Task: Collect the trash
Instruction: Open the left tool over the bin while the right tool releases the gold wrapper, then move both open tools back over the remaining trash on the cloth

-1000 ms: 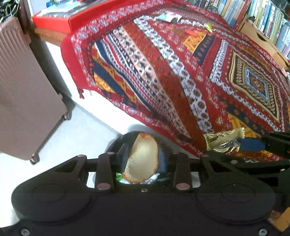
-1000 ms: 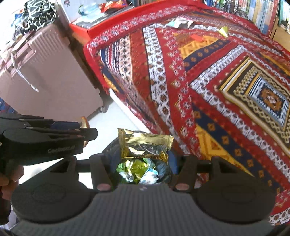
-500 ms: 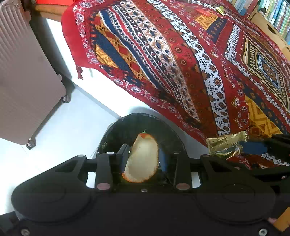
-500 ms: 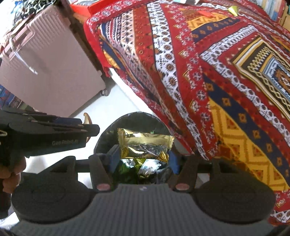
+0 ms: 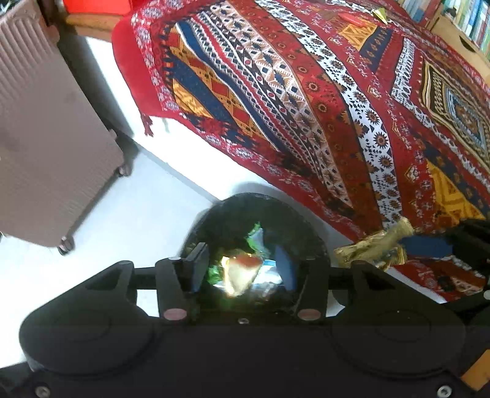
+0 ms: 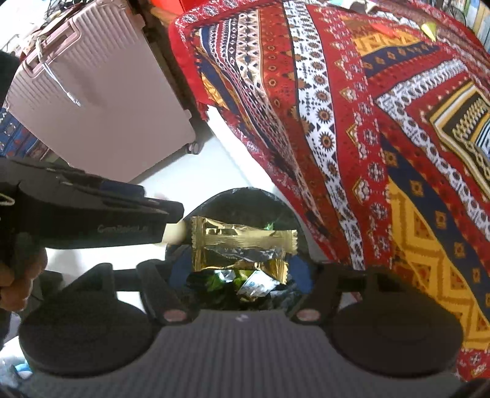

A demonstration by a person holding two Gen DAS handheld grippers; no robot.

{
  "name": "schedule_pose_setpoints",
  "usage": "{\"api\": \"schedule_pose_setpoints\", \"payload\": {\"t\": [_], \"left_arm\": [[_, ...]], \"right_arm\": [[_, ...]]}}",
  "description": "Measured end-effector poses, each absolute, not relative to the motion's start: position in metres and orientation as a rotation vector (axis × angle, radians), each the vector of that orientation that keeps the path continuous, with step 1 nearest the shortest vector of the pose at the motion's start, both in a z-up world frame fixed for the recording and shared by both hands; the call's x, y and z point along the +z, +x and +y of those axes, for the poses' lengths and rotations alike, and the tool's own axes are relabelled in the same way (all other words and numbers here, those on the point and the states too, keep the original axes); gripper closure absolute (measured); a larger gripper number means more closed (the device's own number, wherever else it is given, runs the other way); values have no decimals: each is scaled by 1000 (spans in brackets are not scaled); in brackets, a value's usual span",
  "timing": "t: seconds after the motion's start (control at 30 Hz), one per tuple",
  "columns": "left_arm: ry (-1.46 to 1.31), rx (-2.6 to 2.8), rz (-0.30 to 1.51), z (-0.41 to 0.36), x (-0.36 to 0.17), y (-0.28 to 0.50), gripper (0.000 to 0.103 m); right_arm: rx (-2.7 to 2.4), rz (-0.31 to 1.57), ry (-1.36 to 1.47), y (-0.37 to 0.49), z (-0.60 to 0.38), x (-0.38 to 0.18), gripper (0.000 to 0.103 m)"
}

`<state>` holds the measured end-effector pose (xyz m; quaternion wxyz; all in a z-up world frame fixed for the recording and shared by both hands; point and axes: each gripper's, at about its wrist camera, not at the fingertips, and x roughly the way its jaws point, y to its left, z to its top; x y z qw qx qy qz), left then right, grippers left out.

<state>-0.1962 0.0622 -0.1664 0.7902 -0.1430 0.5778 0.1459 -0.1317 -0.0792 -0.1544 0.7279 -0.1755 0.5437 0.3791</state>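
Note:
A black-lined trash bin (image 5: 254, 200) (image 6: 239, 193) stands on the white floor against the bed, with several wrappers inside. My left gripper (image 5: 240, 258) (image 6: 171, 214) hangs over it, open. A pale, orange-edged scrap (image 5: 242, 272) shows blurred between the fingers, touching neither pad. My right gripper (image 6: 242, 263) (image 5: 428, 245) is shut on a crumpled gold wrapper (image 6: 242, 245) (image 5: 370, 251), held just above the bin's right side.
A pink suitcase (image 5: 46, 137) (image 6: 101, 91) stands left of the bin. The bed's red patterned blanket (image 5: 306, 107) (image 6: 367, 122) overhangs on the right. Small yellow (image 5: 379, 12) and red (image 5: 352, 20) scraps lie at its far end. A hand (image 6: 15, 281) holds the left gripper.
The left gripper's fingers have spread and the pale scrap has slipped down from between them toward the bin. Both grippers have tilted further down over the bin; the right still holds the gold wrapper.

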Motion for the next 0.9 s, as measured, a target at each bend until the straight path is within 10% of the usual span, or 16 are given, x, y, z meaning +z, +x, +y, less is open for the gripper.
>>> {"api": "schedule_pose_setpoints", "payload": {"t": [0.9], "left_arm": [[-221,288,998,72,-33,-134,30]], "right_arm": [[686,1026,-295,-69,-110,-35,17]]}}
